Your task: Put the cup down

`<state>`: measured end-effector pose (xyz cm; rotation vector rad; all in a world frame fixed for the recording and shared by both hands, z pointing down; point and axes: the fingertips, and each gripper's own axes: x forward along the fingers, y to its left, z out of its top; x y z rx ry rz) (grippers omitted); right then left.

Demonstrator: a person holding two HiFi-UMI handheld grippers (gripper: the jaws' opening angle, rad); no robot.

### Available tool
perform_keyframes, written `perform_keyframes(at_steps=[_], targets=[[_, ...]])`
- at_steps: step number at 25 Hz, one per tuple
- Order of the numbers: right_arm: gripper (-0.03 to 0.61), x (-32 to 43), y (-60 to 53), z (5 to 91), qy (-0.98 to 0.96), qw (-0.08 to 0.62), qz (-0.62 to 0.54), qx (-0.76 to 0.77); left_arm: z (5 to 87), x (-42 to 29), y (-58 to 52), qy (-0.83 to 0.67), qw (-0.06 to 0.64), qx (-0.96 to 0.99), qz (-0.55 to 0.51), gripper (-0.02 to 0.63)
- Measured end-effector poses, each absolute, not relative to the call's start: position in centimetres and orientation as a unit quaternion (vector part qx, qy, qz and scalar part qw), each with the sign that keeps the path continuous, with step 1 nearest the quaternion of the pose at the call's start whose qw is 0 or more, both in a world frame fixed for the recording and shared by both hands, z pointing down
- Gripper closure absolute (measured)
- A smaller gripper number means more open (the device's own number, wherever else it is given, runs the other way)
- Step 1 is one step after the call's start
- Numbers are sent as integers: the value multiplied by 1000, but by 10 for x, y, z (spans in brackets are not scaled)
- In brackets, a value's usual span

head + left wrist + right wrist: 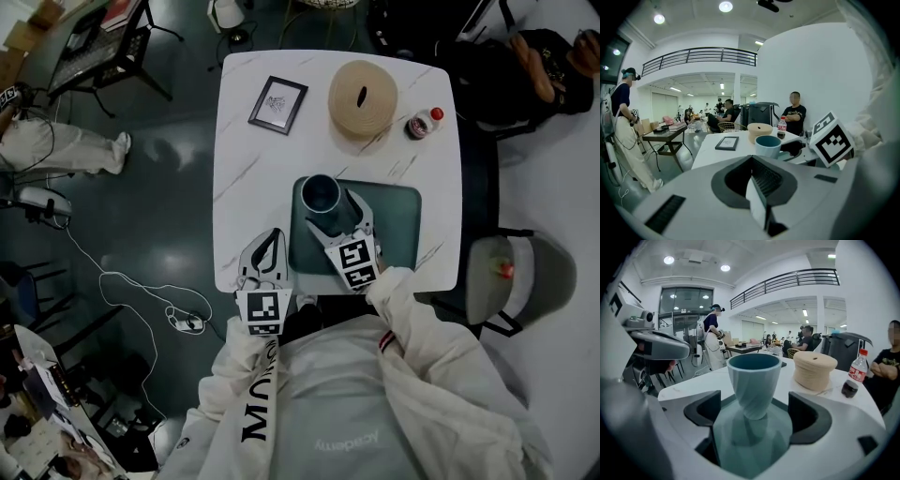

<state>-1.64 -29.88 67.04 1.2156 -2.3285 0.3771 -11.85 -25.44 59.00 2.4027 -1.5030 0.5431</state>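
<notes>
The teal ribbed cup (322,194) stands upright on the dark green tray (398,225) on the white marble table. My right gripper (339,217) is open just behind it. In the right gripper view the cup (753,380) rests on the tray (754,446) between the wide-spread jaws of the right gripper (757,416), and neither pad touches it. My left gripper (265,246) hovers at the table's near edge, left of the tray, shut and holding nothing. The left gripper view shows the left gripper (757,183) with the cup (768,146) ahead and to the right.
A framed picture (277,104), a round woven lidded box (363,97) and a small red-capped bottle (424,123) sit at the table's far side. A chair (511,272) stands to the right of the table. A person (56,145) stands off to the left.
</notes>
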Motion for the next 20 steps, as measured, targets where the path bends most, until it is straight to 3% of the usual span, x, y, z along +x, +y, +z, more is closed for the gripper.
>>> perform_keyframes(at_steps=[20], targets=[[144,17,-223,583,-823,172,132,525,559,-125,-189,-479,84,855,179,603]])
